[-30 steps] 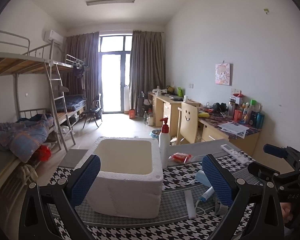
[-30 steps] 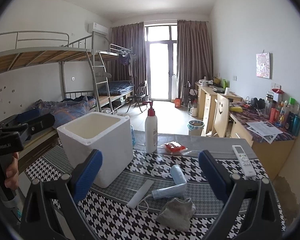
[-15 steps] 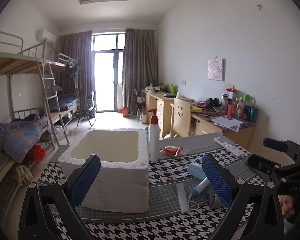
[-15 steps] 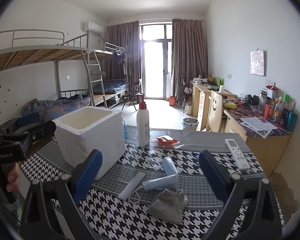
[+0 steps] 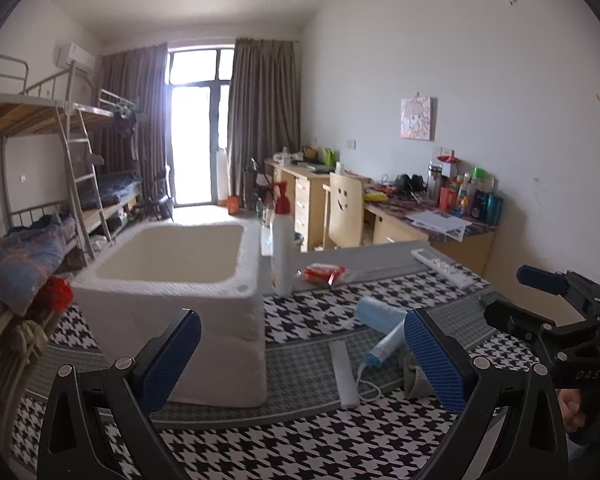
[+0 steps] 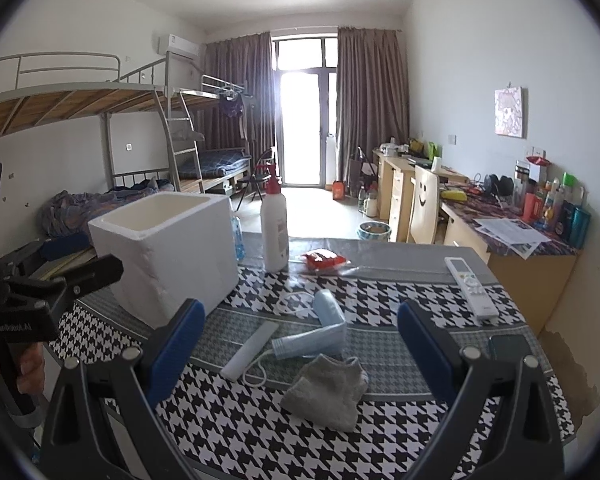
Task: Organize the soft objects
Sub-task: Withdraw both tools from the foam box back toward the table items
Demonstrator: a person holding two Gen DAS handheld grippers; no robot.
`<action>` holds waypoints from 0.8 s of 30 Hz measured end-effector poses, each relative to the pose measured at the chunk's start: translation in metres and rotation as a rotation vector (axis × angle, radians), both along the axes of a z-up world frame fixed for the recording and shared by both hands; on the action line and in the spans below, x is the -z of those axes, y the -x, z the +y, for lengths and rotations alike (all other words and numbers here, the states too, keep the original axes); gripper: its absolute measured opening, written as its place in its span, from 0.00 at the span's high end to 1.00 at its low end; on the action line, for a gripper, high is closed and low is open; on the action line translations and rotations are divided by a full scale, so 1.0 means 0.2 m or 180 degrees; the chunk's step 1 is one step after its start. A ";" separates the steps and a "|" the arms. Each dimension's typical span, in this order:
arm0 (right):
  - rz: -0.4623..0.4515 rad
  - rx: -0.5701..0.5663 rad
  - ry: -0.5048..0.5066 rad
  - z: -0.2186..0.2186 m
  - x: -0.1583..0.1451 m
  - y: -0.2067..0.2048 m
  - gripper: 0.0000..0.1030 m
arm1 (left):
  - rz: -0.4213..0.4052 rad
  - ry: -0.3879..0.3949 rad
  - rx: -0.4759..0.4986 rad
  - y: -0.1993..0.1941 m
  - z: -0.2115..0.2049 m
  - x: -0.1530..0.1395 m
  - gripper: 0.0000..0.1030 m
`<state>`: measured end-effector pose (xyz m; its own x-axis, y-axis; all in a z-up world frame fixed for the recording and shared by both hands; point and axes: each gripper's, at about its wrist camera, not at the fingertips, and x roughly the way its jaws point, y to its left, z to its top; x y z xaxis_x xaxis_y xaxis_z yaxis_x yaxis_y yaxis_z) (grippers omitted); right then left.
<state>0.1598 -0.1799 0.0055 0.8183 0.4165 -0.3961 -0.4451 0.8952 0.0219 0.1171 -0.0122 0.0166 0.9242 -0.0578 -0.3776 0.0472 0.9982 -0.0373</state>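
Grey sock (image 6: 327, 390) near us on the houndstooth surface (image 6: 400, 432), foam box (image 6: 168, 252) far left, our left gripper (image 5: 300, 364) and right gripper (image 6: 300, 352) fingers apart, empty.

This is a shared dormitory room. Metal bunk beds (image 6: 148, 120) with a ladder line the wall left of the balcony door (image 6: 304, 120), which brown curtains (image 6: 368, 108) flank. Right of the door stand wooden desks (image 6: 496, 240) crowded with bottles and papers, and a smiley-backed chair (image 6: 422, 204).
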 end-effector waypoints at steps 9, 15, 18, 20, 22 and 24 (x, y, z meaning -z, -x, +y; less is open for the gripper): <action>0.0104 0.0038 0.0047 -0.02 0.06 -0.04 0.04 | 0.0188 0.0000 0.0036 -0.07 -0.04 0.09 0.01; 0.0171 0.0064 0.0040 -0.04 0.09 -0.07 0.04 | 0.0285 0.0010 0.0022 -0.12 -0.05 0.13 0.01; 0.0205 0.0066 0.0037 -0.05 0.11 -0.08 0.04 | 0.0334 -0.0004 0.0042 -0.14 -0.06 0.16 0.01; 0.0232 0.0068 0.0046 -0.05 0.13 -0.09 0.04 | 0.0378 -0.0017 0.0063 -0.16 -0.07 0.17 0.01; 0.0271 0.0075 0.0059 -0.06 0.15 -0.10 0.04 | 0.0420 -0.0020 0.0084 -0.17 -0.08 0.19 0.01; 0.0320 0.0086 0.0065 -0.06 0.18 -0.12 0.04 | 0.0460 -0.0038 0.0095 -0.18 -0.09 0.21 0.01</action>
<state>0.1835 -0.1928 -0.0298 0.7849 0.3858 -0.4849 -0.4173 0.9076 0.0467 0.1541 -0.0298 -0.0253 0.8581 -0.0792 -0.5074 0.0718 0.9968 -0.0341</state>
